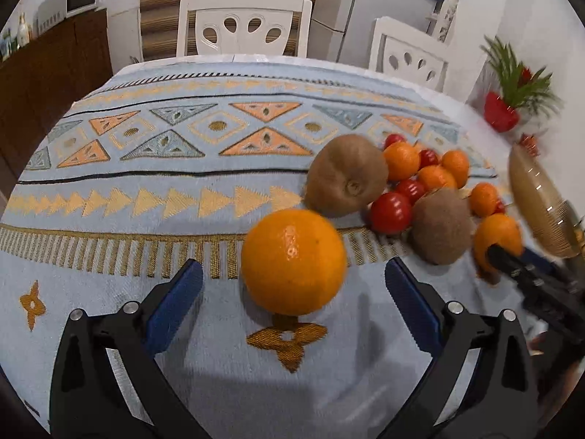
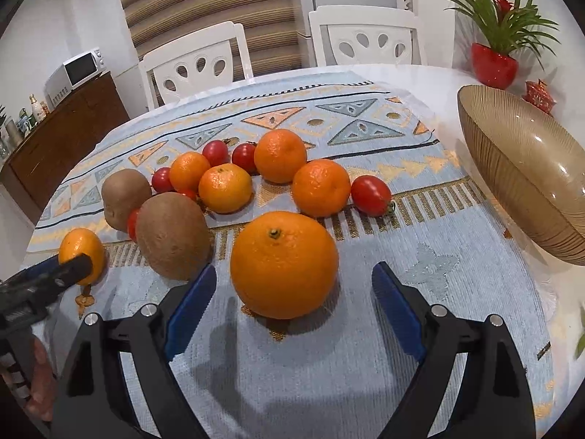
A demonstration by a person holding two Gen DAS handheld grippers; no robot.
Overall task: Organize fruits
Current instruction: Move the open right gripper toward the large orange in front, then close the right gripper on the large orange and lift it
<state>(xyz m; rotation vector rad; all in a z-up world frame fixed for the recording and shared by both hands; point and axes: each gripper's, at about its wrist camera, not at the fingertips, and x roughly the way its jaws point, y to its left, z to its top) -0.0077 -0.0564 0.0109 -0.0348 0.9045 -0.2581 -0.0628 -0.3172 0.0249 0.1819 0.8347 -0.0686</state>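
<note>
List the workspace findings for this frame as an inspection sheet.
Surface: round table under a patterned blue tablecloth.
Job's things: amber glass bowl at the right, no fruit seen in it; two large oranges, two kiwis, four mandarins and several cherry tomatoes loose on the cloth.
Clutter: small red ornament beside a red potted plant.
Grippers: left gripper and right gripper both open, each with a large orange at its fingertips, not gripped.
Cables: nothing seen.
Surroundings: white chairs, microwave on a wooden sideboard, fridge behind.
</note>
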